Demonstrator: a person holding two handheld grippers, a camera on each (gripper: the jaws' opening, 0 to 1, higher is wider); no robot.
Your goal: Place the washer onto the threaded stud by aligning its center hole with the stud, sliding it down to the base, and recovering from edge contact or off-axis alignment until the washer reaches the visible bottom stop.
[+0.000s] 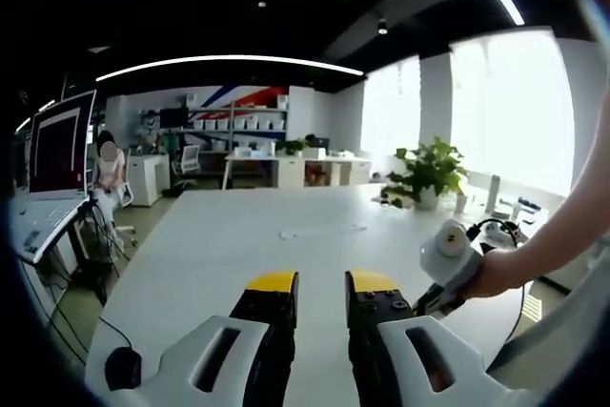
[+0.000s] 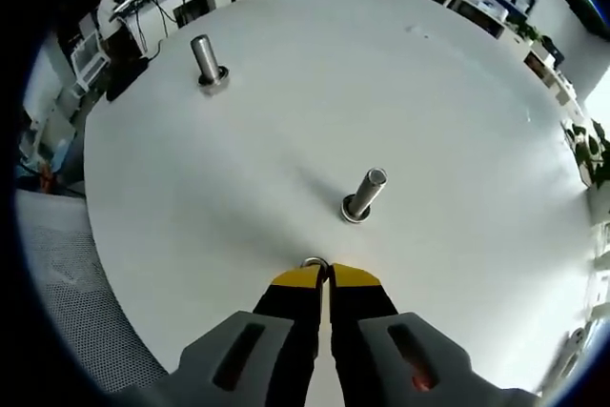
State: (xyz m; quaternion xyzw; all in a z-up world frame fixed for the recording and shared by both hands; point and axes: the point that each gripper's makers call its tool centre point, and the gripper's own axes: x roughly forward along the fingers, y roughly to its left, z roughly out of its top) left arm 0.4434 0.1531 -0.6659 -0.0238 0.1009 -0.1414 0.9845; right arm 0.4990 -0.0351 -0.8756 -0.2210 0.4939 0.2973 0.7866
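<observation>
Right gripper view, near field: the right gripper is seen with its yellow-tipped jaws drawn almost together, pinching the washer by its rim — only a small metallic arc shows above the tips, at about 12 o'clock from them. An edge grip of this kind leaves the centre hole free, which is judged to be why the washer is held so. Just beyond, toward 1 o'clock, the near stud rises from the white table; a ring is seen at its base, though whether that is a seated washer or a flange cannot be told. The washer is held apart from this stud and lower in the view than its top, so alignment over the stud is judged to be not yet made; a lift and a levelling of the washer would be called for first, or edge contact could result. Farther off, toward 11 o'clock, a second stud stands upright on a similar base ring.

Left gripper view, near field: the left gripper is held level above the table with a narrow gap between its jaws and nothing in them — it is judged to be idle. At 3 o'clock a hand is seen on the other gripper. Far field: a potted plant at 1 o'clock, a monitor at 9 o'clock, a seated person beside it.
</observation>
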